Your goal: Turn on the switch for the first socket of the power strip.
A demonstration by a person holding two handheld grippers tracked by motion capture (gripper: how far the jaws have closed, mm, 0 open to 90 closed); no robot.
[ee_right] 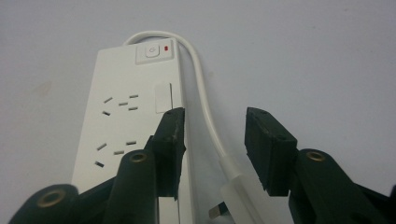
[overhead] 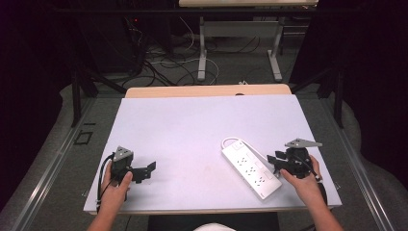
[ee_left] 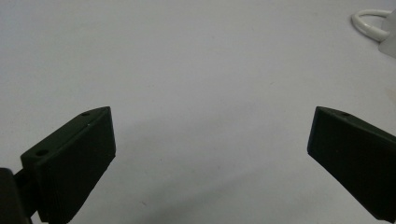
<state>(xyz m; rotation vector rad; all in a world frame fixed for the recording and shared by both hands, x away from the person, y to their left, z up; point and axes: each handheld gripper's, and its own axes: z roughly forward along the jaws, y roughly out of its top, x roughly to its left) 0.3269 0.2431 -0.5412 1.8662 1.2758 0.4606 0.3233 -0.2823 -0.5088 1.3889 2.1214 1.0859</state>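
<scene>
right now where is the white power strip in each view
High view: the white power strip lies slanted at lower right on the table, just left of the right tongs.
Left gripper view: one corner of it sits at the top right edge, beside its looped cable.
Right gripper view: it fills the left centre, running up from the jaws.
Shared landmark: the looped white cable at the strip's switch end.

High view looks down the table (overhead: 192,125); both gripper views close, sharing the power strip (ee_right: 130,121).
</scene>
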